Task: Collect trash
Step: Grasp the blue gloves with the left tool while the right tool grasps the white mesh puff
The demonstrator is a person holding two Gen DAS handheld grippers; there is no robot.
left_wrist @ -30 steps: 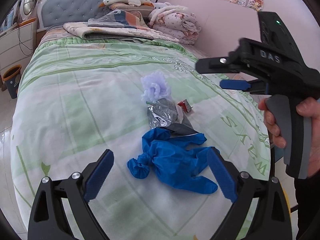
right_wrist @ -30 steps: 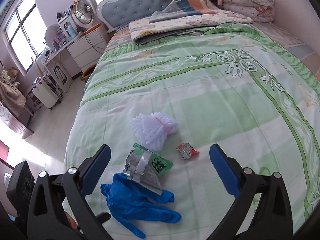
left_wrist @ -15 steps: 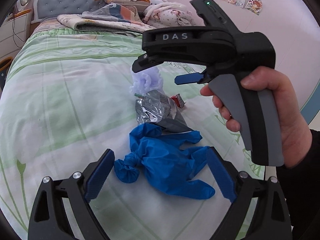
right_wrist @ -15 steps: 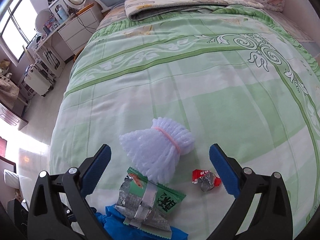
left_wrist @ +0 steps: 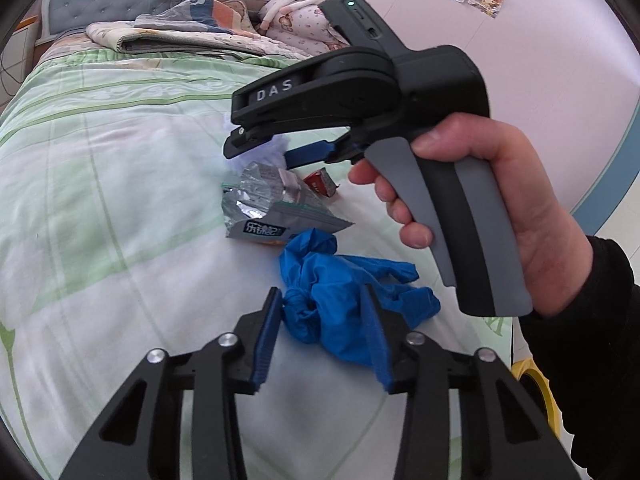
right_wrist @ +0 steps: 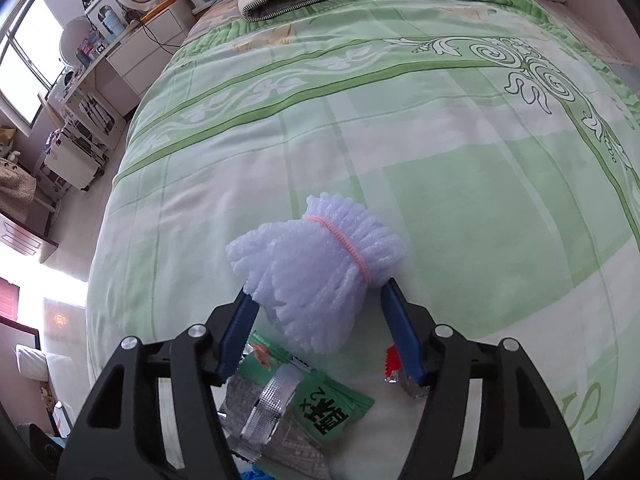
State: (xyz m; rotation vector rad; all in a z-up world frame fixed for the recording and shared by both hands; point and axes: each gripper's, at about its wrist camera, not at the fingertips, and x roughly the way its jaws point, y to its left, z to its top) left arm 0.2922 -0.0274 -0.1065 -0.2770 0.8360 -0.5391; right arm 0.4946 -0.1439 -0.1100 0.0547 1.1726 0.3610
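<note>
- Left tool [left_wrist: 320, 336] closing around the blue glove [left_wrist: 344, 300] – glove between its pads, still on the bed [left_wrist: 100, 184].
- Right tool [right_wrist: 320, 332] closing on the foam net [right_wrist: 316, 264], not clamped yet.
- Nothing collected so far – foil packet [right_wrist: 288, 412] and red wrapper [right_wrist: 394, 364], just under the right tool, remain.

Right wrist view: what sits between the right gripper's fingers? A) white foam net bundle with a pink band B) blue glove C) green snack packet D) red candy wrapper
A: the white foam net bundle sits between the closing fingers of the right gripper; the green snack packet lies below it, nearer the camera.
</note>
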